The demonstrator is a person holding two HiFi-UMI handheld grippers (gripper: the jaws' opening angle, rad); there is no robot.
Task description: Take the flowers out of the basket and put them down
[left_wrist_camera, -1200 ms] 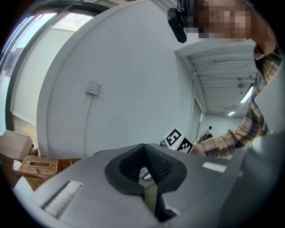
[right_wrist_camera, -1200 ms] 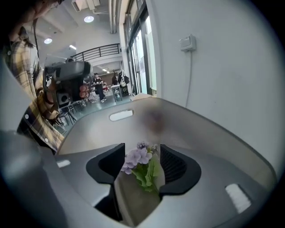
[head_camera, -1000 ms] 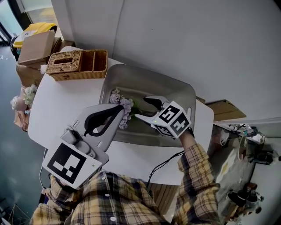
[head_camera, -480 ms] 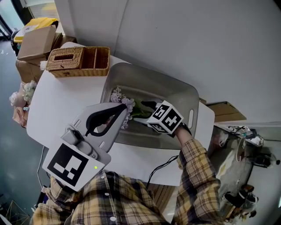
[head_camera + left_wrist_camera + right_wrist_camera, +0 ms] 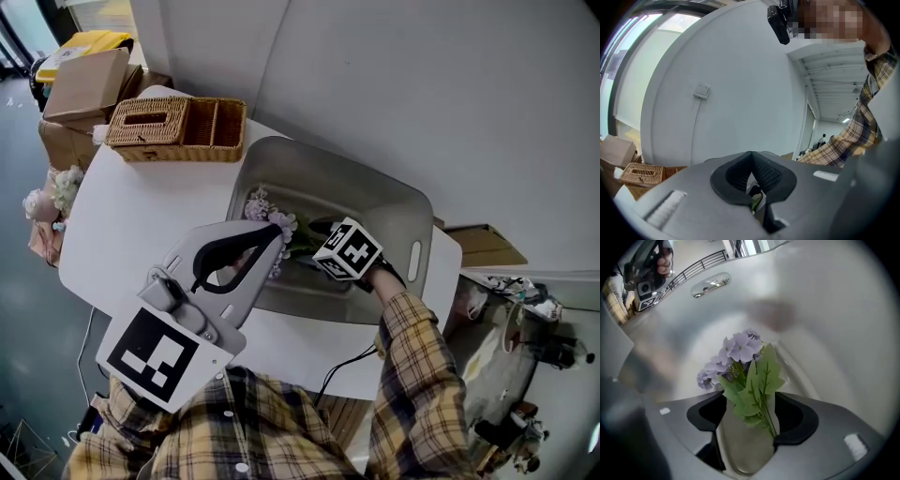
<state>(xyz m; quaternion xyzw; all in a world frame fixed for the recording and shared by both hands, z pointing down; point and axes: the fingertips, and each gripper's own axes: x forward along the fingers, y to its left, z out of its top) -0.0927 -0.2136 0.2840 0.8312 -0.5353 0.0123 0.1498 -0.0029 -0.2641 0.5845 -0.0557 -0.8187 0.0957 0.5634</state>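
A bunch of pale purple flowers [image 5: 269,213] with green leaves lies inside the grey plastic basket [image 5: 414,208] on the white table. My right gripper [image 5: 310,245] reaches down into the basket from the right. Its jaws are opening, and in the right gripper view the green stem and leaves [image 5: 758,389] sit between them, with the pads of the right gripper [image 5: 757,412] standing clear of the stem. The blooms [image 5: 736,348] lie just beyond the jaws. My left gripper [image 5: 275,234] hovers over the basket's near left rim, its jaws meeting at the tips. The left gripper [image 5: 751,157] points mostly at the wall.
A wicker box [image 5: 178,129] stands at the table's [image 5: 131,216] far left corner, beside the basket. Cardboard boxes [image 5: 84,82] and another pale flower bunch [image 5: 52,194] sit on the floor to the left. A black cable [image 5: 352,360] hangs off the table's near edge.
The right gripper has pushed further into the basket toward the flowers and its jaws have spread around the stem. The left gripper has stayed near the basket's left rim.
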